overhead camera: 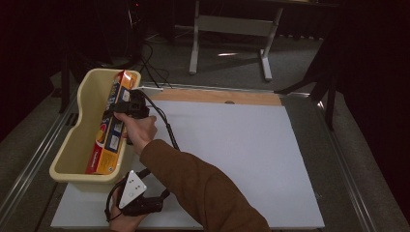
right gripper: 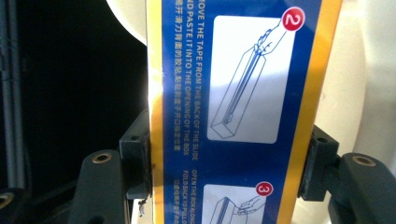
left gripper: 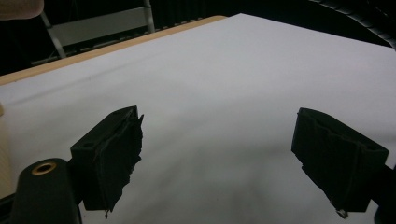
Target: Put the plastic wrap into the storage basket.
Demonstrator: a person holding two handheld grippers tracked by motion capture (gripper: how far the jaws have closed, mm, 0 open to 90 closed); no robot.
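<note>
At upper left, my right claw (overhead camera: 126,107) grips the long box (overhead camera: 110,126) across its narrow faces, inside the yellow tub (overhead camera: 72,145). It looks light, stiff, crushable cardboard. Left claw (overhead camera: 138,195) hangs released.

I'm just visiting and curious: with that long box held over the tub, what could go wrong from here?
1. The right gripper pinches the box only by its narrow sides, so it might slip or pivot.
2. The box stands tilted against the tub's rim; it could tip out.
3. The left gripper is open, steadying nothing.
</note>
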